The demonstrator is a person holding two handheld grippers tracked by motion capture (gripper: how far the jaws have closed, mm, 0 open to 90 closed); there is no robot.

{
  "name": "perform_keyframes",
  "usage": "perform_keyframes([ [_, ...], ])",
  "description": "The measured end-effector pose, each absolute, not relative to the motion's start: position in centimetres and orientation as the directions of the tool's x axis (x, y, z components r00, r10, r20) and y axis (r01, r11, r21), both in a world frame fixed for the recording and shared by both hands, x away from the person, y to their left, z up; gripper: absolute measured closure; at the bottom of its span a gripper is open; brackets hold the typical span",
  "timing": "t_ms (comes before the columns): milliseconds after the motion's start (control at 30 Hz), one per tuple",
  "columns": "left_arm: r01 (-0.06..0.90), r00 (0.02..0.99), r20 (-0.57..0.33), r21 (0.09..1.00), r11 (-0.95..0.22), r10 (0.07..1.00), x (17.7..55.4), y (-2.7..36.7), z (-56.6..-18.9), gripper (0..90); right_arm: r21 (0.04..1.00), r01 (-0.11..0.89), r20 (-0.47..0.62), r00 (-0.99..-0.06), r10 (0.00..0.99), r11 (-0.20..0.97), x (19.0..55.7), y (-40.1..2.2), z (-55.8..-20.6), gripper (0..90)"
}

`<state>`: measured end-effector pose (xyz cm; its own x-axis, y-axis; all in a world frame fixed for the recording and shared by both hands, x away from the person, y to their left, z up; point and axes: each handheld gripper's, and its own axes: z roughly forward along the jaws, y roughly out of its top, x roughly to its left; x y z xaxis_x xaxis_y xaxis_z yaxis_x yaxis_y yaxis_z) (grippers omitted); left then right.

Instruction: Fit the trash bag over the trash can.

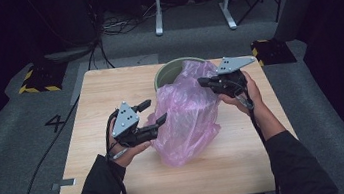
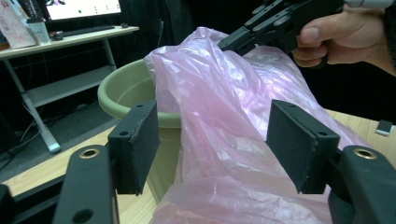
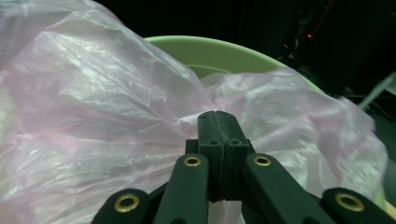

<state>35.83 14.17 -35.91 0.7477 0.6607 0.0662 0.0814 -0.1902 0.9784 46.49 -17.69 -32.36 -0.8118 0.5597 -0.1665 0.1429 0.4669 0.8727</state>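
Pink bag (image 1: 188, 117) drapes over the near side of the green bin (image 1: 166, 71) and spills down onto the table (image 1: 103, 91) toward the person. It hides most of the bin: in high view just the far-left arc of rim shows. Bin base not visible anywhere, bag mouth can't be made out.

R gripper (image 1: 204, 81) sits at the top of the bag over the rim, jaws pressed together. In right gripper view (image 3: 218, 122) the pads meet with no gap, film bunched right at the tips; looks pinched, but the actual fold between the pads is too thin to see. In left gripper view the R gripper (image 2: 233, 41) comes in from top right, tips on the bag's peak, hand partly cut off by the frame.

L gripper (image 1: 154, 113) is at the bag's left flank, jaws apart, nothing clamped. Left gripper view (image 2: 217, 149): bag fills the gap between the pads, not touching either as far as I can tell.

Room: bin sits at the table's far edge, centre-right. Bare tabletop left of the bag and along the near edge. Right side tighter, R forearm lies over it. Floor beyond is dark, cables and frame legs back there.
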Motion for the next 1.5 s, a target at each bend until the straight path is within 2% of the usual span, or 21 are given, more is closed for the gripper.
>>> perform_keyframes([
  [167,0.087,0.775,0.056,0.977,-0.194,0.63,36.0,13.7,-36.0,31.1,0.857,0.191,-0.148,-0.798,0.585,0.478,47.2,-17.7,-32.7,88.2],
  [400,0.101,0.788,0.056,0.971,-0.218,0.613,36.4,12.6,-36.3,31.2,0.843,0.2,-0.164,-0.789,0.592,0.5,47.4,-17.3,-32.7,86.7],
  [533,0.094,0.78,0.07,0.969,-0.228,0.621,36.5,12.3,-36.3,35.1,0.834,0.199,-0.174,-0.789,0.589,0.514,47.4,-17.0,-32.6,82.2],
  [567,0.091,0.778,0.077,0.968,-0.232,0.624,36.5,12.2,-36.3,38.9,0.832,0.199,-0.176,-0.791,0.586,0.518,47.4,-16.9,-32.6,80.2],
  [600,0.089,0.774,0.08,0.968,-0.234,0.628,36.5,12.2,-36.3,47.9,0.831,0.199,-0.186,-0.781,0.596,0.519,47.4,-16.9,-32.6,68.1],
  [633,0.091,0.773,0.078,0.968,-0.233,0.629,36.6,12.2,-36.3,47.9,0.831,0.199,-0.186,-0.781,0.596,0.519,47.4,-16.9,-32.6,68.1],
  [667,0.091,0.77,0.082,0.967,-0.236,0.633,36.6,12.2,-36.3,52.4,0.833,0.199,-0.185,-0.779,0.599,0.517,47.4,-16.9,-32.5,66.7],
  [767,0.086,0.778,0.093,0.964,-0.252,0.622,36.7,12.2,-36.4,67.3,0.845,0.181,-0.19,-0.779,0.598,0.504,47.1,-17.3,-32.2,54.0],
  [800,0.078,0.777,0.104,0.963,-0.259,0.621,36.6,12.2,-36.3,72.4,0.853,0.173,-0.194,-0.771,0.606,0.493,47.0,-17.8,-31.9,47.3],
  [933,0.069,0.773,0.12,0.96,-0.27,0.623,36.5,12.3,-36.3,79.1,0.886,0.147,-0.17,-0.781,0.602,0.44,46.7,-19.1,-31.2,35.0],
  [1100,0.067,0.772,0.123,0.96,-0.272,0.623,36.6,12.3,-36.3,84.6,0.906,0.131,-0.187,-0.73,0.658,0.402,47.0,-20.3,-30.6,26.2],
  [1233,0.064,0.777,0.126,0.959,-0.276,0.616,36.6,12.3,-36.3,87.4,0.885,0.182,-0.18,-0.715,0.675,0.429,48.1,-20.0,-31.2,29.0],
  [1300,0.057,0.785,0.127,0.96,-0.274,0.606,36.6,12.4,-36.3,88.3,0.877,0.186,-0.177,-0.731,0.659,0.442,48.5,-19.8,-31.5,38.3],
  [1333,0.055,0.786,0.129,0.96,-0.276,0.605,36.6,12.4,-36.3,88.4,0.872,0.192,-0.177,-0.734,0.656,0.451,48.7,-19.7,-31.7,45.0],
  [1367,0.054,0.786,0.129,0.96,-0.275,0.605,36.6,12.4,-36.3,88.5,0.864,0.198,-0.173,-0.746,0.644,0.462,49.0,-19.7,-31.9,55.7],
  [1467,0.053,0.788,0.131,0.959,-0.277,0.602,36.6,12.4,-36.3,88.6,0.833,0.207,-0.174,-0.783,0.598,0.513,49.2,-19.2,-32.1,69.2],
  [1500,0.051,0.787,0.133,0.959,-0.279,0.602,36.6,12.3,-36.3,88.6,0.833,0.207,-0.174,-0.783,0.598,0.513,49.2,-19.2,-32.1,69.2],
])
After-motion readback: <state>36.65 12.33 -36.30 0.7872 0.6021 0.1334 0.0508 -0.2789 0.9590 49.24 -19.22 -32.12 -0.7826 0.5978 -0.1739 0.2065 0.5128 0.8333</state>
